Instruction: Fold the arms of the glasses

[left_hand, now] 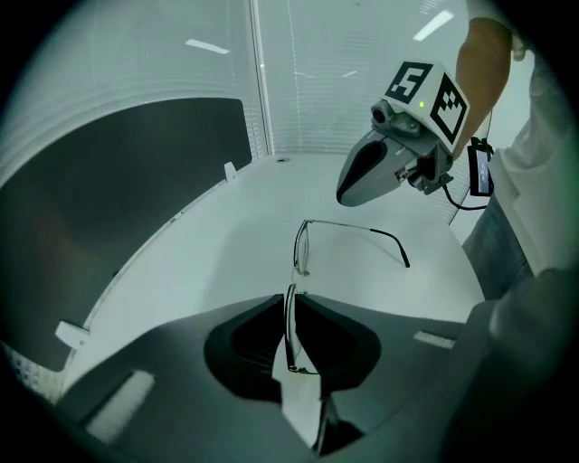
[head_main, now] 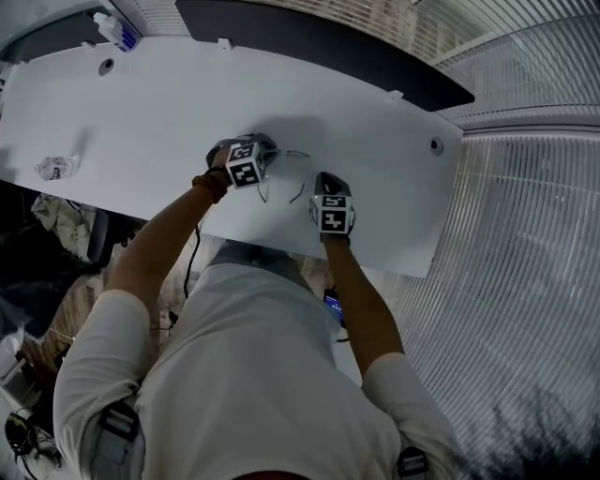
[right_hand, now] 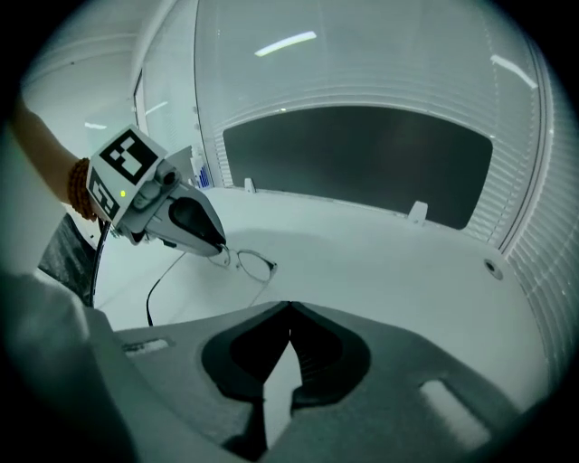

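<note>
Thin-framed glasses (head_main: 286, 178) lie on the white table (head_main: 141, 112) between my two grippers. My left gripper (left_hand: 289, 303) is shut on one lens of the glasses (left_hand: 301, 246), seen edge-on between its jaws. The other lens sticks out ahead, and one arm (left_hand: 362, 228) stands unfolded to the right, its dark tip resting on the table. My right gripper (right_hand: 288, 312) hovers just right of the glasses (right_hand: 249, 264), shut with nothing between its jaws. In the right gripper view, the left gripper (right_hand: 220, 253) holds the frame by its left end.
A dark panel (right_hand: 362, 154) runs along the table's far edge. A small bottle (head_main: 117, 28) stands at the far left corner and a crumpled wrapper (head_main: 56, 167) lies near the left edge. The table's near edge is close to the person's body.
</note>
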`<state>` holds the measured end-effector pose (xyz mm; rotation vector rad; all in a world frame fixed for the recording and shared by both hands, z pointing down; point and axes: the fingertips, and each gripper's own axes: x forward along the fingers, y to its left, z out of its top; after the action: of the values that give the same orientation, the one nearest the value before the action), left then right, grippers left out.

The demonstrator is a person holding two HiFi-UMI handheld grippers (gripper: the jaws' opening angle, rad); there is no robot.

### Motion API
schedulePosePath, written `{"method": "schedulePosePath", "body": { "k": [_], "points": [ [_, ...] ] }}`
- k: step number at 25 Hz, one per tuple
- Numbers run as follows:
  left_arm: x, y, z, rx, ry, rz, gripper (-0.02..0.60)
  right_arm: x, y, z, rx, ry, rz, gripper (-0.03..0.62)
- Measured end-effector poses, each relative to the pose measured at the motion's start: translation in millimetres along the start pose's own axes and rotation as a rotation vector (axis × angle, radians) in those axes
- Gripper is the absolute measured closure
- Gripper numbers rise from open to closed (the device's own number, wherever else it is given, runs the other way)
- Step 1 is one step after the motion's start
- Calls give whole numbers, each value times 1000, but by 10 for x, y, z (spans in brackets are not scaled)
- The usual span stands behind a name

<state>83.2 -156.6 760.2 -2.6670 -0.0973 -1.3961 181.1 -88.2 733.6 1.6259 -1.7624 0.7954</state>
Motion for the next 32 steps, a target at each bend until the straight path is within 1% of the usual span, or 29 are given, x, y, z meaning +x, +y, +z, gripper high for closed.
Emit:
{"method": "schedulePosePath", "body": {
  "k": [3, 6, 10, 15, 19, 23, 32],
  "points": [
    [32, 11, -13, -14, -9, 11, 543, 83, 88, -160, 4, 62, 28, 592],
    [31, -6, -8, -19, -14, 17, 548, 132, 237, -252, 5, 93, 68, 592],
    [14, -16, -4, -17, -6, 15, 552, 168, 444, -235, -11, 97, 111, 592],
    [44, -37, -4, 3, 2, 12, 551, 264, 599, -148, -2, 89, 147, 592],
    [45, -35, 11, 4, -2, 20, 551, 334, 670, -64, -15, 91, 159, 592],
    [39, -56, 29, 23, -2, 14, 552, 399, 721, 13, -31, 95, 166, 592],
    [42, -97, 13, 48, 0, 3, 551, 495, 690, 155, -56, 87, 150, 592]
  ]
}}
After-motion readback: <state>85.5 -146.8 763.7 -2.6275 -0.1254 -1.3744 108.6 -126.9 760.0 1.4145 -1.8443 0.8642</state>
